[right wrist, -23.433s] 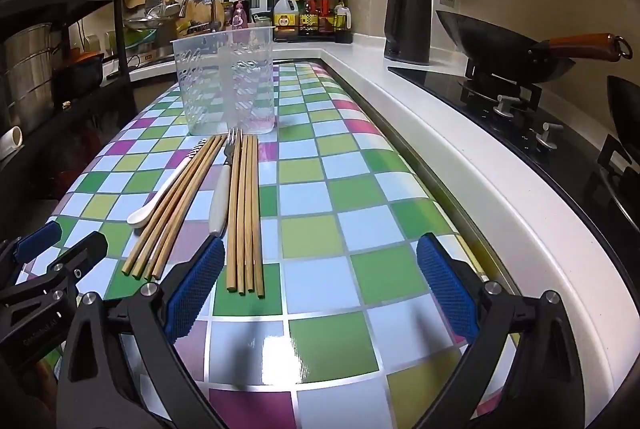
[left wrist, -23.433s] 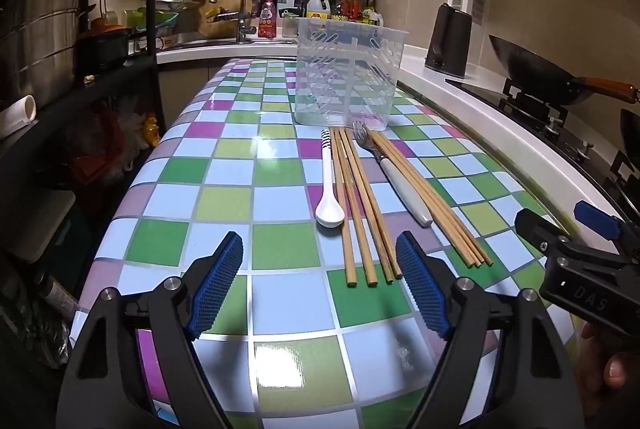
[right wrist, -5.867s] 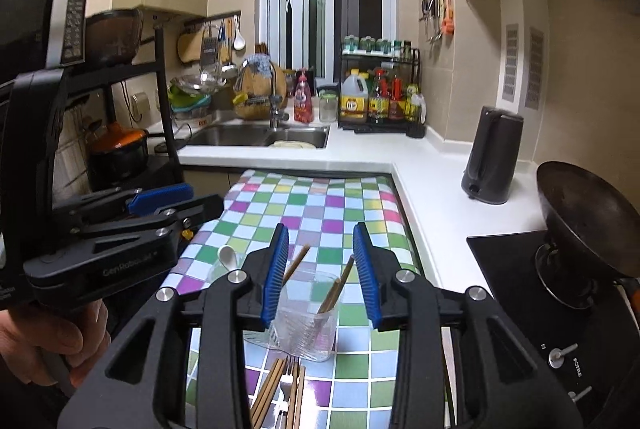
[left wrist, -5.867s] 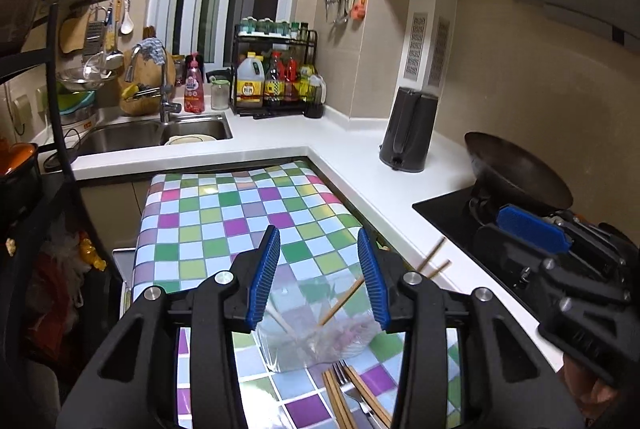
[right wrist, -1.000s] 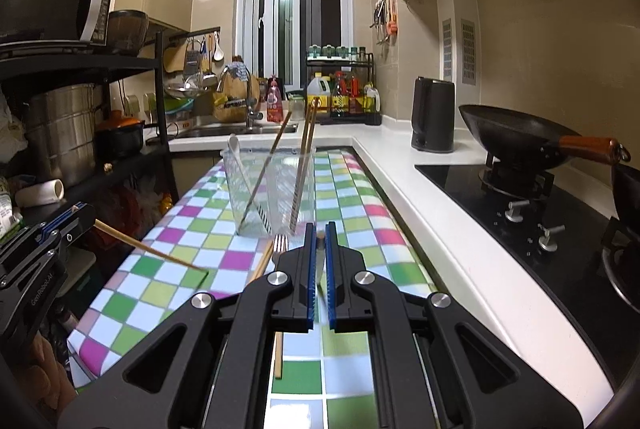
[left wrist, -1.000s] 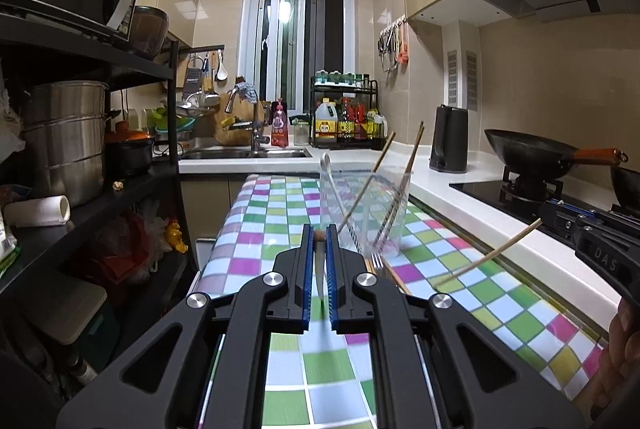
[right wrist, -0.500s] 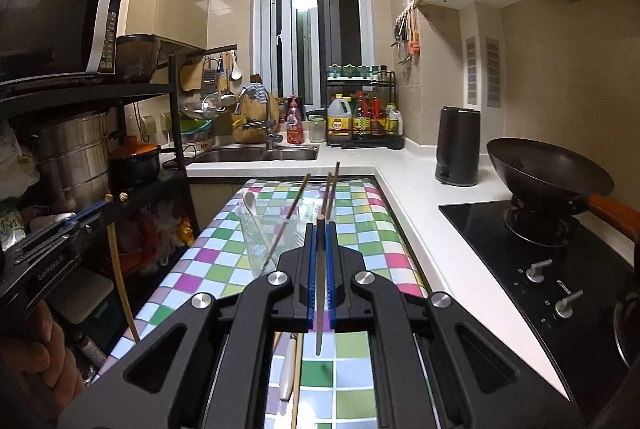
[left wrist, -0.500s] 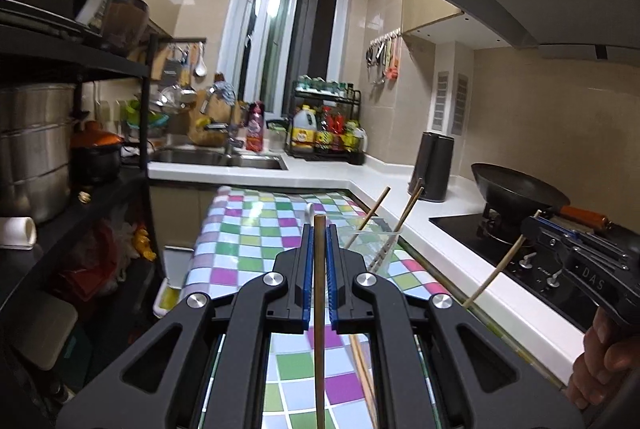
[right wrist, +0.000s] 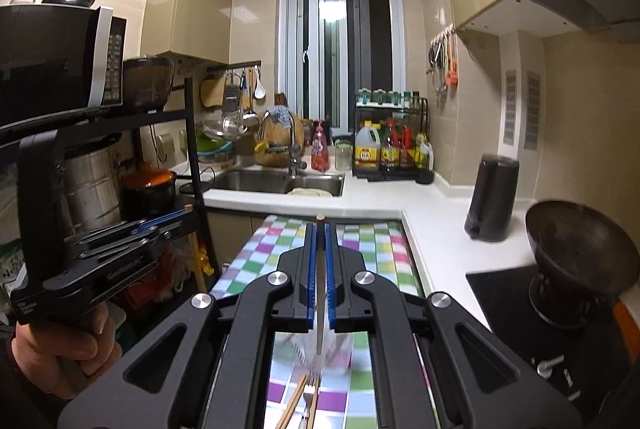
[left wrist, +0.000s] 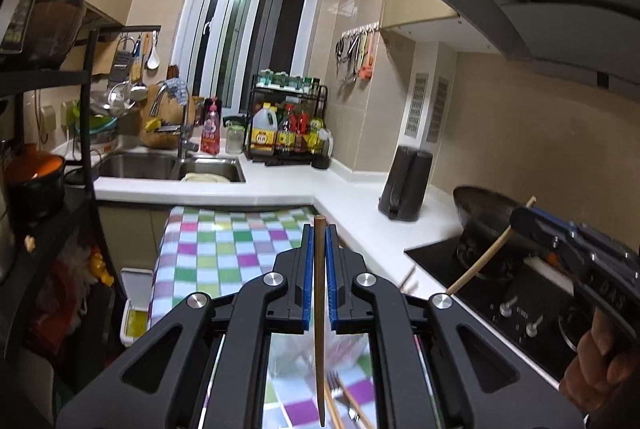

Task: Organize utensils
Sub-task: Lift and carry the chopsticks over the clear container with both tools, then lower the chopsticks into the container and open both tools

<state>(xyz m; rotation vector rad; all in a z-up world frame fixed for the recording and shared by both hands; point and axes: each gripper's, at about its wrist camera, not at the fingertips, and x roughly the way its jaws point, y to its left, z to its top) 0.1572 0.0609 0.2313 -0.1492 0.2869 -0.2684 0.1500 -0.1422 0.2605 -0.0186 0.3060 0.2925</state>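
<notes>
— Both chopsticks had come up off the table since a second before, hadn't they?

— Yes. The left chopstick [left wrist: 319, 309] hung upright, pinched between the blue pads of the left hand-held gripper [left wrist: 319, 269], its lower tip over the clear holder [left wrist: 352, 349]. The right chopstick [right wrist: 319, 293] was clamped the same way in the right hand-held gripper [right wrist: 319, 269], jaws closed tight on the thin stick.

— How did the sticks look?

— Slim, plain wood, blunt at the top and tapering downward. Each was held near its upper end, so most of its length dangled free.

— And the step in hand?

— Carrying this pair to the holder, I'd judge. Next, each tip would need lining up above the rim, lowering inside, then the jaws parting. The holder showed only as a blur behind the gripper bodies.

— Anything left below?

— A fork [right wrist: 308, 399] and more chopsticks [right wrist: 294, 405] lay on the checked table [left wrist: 208, 249] just before the holder. Beyond were a kettle [left wrist: 406, 185] and a wok [right wrist: 576, 241].
</notes>
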